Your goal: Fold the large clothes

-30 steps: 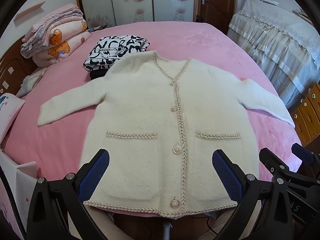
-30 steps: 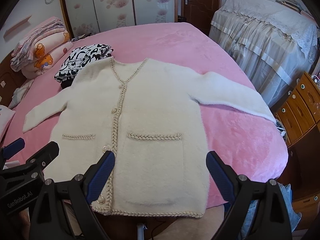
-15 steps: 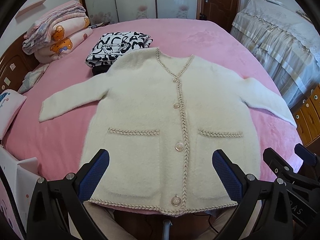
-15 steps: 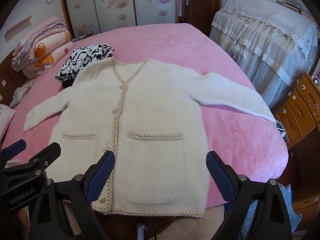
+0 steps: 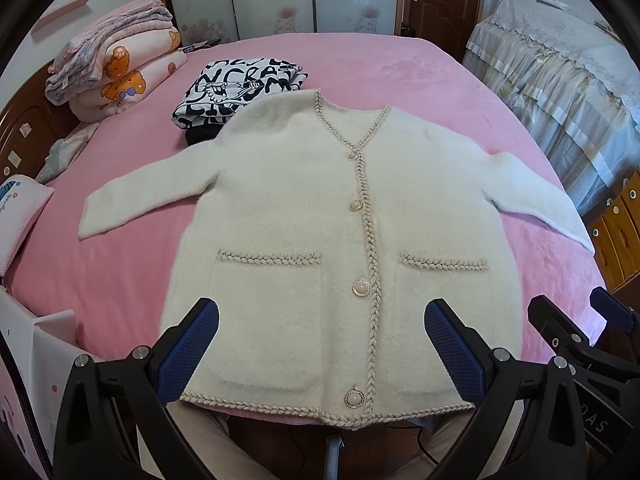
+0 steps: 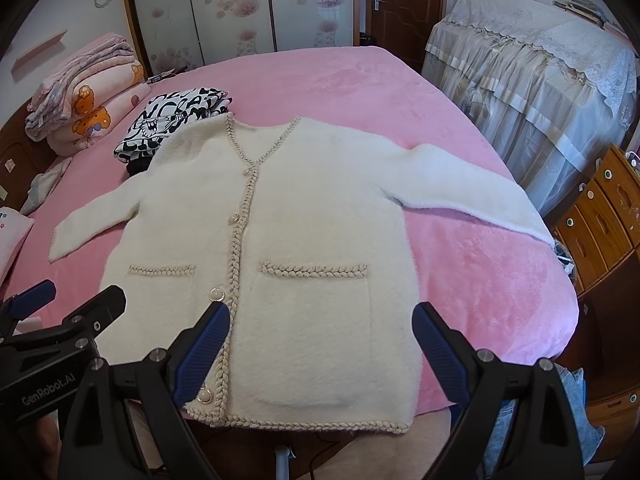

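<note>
A cream fluffy cardigan (image 5: 304, 200) with braided trim, pearl buttons and two pockets lies flat, buttoned, front up on the pink bed (image 5: 400, 68), both sleeves spread out. It also shows in the right wrist view (image 6: 316, 216). My left gripper (image 5: 322, 332) is open and empty, hovering above the cardigan's hem. My right gripper (image 6: 322, 338) is open and empty, above the hem's right half. The right sleeve end (image 6: 520, 216) reaches the bed's right edge. Each gripper shows at the edge of the other's view.
A folded black-and-white printed garment (image 5: 236, 88) lies beyond the cardigan's left shoulder. Folded quilts (image 5: 116, 64) are stacked at the far left by the headboard. A covered piece of furniture (image 6: 532, 64) and wooden drawers (image 6: 604, 216) stand to the right.
Both grippers have risen and tilted slightly, so the cardigan sits a little lower in view. The cardigan has not moved. Both stay open.
</note>
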Action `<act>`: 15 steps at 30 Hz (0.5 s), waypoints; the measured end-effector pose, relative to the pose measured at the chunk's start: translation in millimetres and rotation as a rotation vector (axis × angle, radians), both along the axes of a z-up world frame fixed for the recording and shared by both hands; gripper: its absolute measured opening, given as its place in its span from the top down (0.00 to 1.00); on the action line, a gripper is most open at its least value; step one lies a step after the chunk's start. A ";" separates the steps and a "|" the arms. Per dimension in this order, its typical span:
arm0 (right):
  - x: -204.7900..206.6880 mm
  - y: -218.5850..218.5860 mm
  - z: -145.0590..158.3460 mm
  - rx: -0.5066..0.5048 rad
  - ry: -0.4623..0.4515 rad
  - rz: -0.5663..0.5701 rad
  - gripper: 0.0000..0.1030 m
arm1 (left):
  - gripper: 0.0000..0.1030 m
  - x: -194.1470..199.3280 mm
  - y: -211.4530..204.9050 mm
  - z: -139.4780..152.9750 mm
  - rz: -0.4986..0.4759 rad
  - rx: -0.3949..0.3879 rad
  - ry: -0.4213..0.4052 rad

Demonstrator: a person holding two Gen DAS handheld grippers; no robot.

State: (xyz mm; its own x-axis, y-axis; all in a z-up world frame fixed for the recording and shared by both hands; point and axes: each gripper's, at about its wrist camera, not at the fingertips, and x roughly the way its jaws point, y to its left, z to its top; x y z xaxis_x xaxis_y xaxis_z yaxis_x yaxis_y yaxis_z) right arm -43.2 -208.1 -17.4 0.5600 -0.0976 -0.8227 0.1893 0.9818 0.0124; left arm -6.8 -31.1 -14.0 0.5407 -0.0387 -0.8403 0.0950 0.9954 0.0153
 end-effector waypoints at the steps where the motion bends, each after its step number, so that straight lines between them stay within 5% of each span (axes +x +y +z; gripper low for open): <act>1: -0.1 -0.1 0.0 0.001 0.000 0.001 0.09 | 0.01 -0.2 0.5 -0.4 0.001 0.000 0.001; 15: -0.6 2.9 -1.7 0.004 0.000 0.012 0.09 | 0.01 1.6 0.1 -1.6 0.006 0.002 0.010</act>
State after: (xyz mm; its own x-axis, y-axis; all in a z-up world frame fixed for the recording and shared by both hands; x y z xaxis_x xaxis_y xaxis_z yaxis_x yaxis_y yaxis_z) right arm -43.8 -205.2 -19.1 0.5611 -0.0875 -0.8231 0.1779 0.9839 0.0167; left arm -5.2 -30.9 -15.7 0.5327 -0.0335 -0.8456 0.0889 0.9959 0.0166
